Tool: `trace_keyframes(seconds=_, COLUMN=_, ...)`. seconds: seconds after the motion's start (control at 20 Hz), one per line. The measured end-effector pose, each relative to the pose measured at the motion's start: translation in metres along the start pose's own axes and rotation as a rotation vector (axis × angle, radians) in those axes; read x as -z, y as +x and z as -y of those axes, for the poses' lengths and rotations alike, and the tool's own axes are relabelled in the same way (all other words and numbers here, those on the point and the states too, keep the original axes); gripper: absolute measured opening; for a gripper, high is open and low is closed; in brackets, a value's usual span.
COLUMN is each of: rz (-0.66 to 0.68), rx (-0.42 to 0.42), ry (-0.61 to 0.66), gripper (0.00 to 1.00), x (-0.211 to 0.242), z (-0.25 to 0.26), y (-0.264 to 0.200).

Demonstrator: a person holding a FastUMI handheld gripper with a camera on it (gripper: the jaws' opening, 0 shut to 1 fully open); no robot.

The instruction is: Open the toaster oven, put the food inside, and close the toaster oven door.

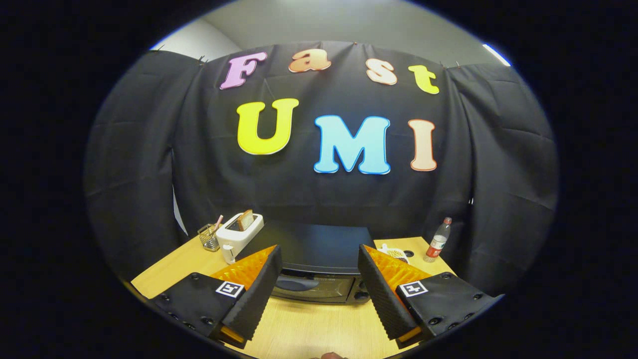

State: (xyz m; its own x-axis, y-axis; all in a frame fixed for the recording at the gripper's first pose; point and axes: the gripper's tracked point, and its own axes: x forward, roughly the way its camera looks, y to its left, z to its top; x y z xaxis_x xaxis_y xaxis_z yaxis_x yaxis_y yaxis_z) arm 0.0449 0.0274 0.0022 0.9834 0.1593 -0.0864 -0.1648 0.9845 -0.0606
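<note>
A black toaster oven (315,259) stands on the wooden table (309,326), just ahead of my fingers, its glass door (311,286) shut and its handle along the door's top. My gripper (319,286) hovers above the table in front of the oven, open, with nothing between its fingers. The left finger (254,294) and right finger (381,296) frame the oven's front. A small white plate of food (396,254) lies on the table to the right of the oven, beyond the right finger.
A white slot toaster (239,232) with a slice of bread stands left of the oven. Beside it sit a wire holder (209,237) and a small white shaker (228,253). A plastic bottle (437,242) with a red label stands far right.
</note>
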Motion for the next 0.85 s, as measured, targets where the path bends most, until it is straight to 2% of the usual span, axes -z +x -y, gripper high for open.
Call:
trace_keyframes(seconds=0.2, rz=0.031, rx=0.068, ry=-0.039, gripper=0.97, x=0.007, z=0.045, y=-0.035)
trace_keyframes(seconds=0.4, rz=0.015, rx=0.105, ry=0.007, gripper=0.97, x=0.015, z=0.063, y=-0.046)
trace_keyframes(seconds=0.85, rz=0.025, rx=0.067, ry=-0.004, gripper=0.97, x=0.006, z=0.046, y=-0.051)
